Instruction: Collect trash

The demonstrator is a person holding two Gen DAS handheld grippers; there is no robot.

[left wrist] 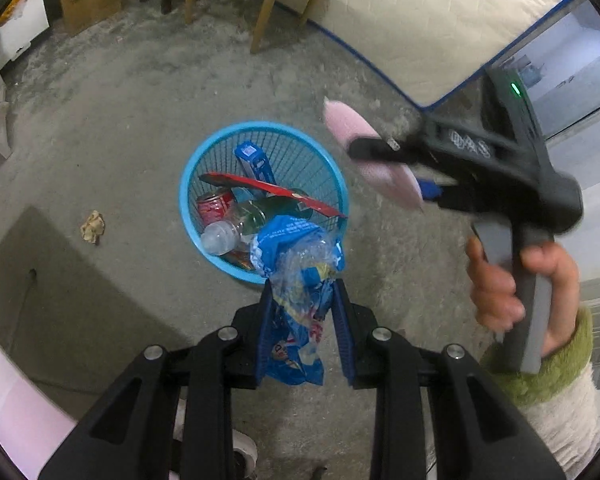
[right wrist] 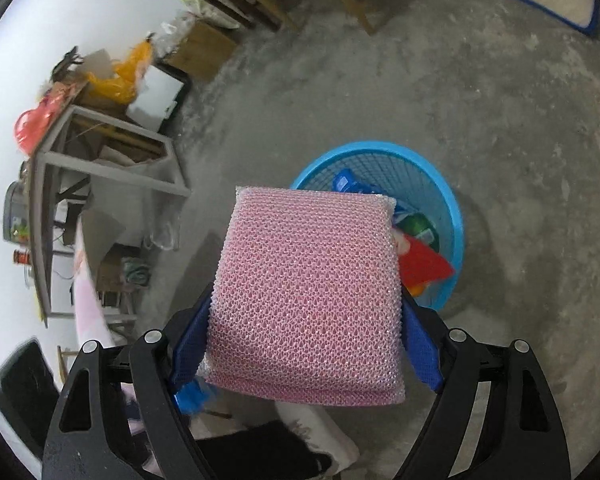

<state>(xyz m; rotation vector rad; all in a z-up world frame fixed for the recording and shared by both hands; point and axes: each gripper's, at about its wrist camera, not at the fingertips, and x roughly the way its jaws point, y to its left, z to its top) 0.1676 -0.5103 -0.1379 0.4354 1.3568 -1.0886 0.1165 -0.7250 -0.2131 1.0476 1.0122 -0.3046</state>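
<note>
From the left wrist, the left gripper [left wrist: 302, 300] pinches a crumpled blue wrapper [left wrist: 296, 276] above the blue basket [left wrist: 188, 184] of trash on the floor, while from the right wrist the right gripper [right wrist: 306, 328] clamps a pink sponge [right wrist: 308, 296] widthwise beside the same basket [right wrist: 456, 216].

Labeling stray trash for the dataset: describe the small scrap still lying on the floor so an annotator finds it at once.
Start at the blue mesh basket on the concrete floor. In the left wrist view, look left of it, well clear of its rim: a crumpled tan paper wad lies alone there. It is the only loose piece on the floor near the basket.
</note>
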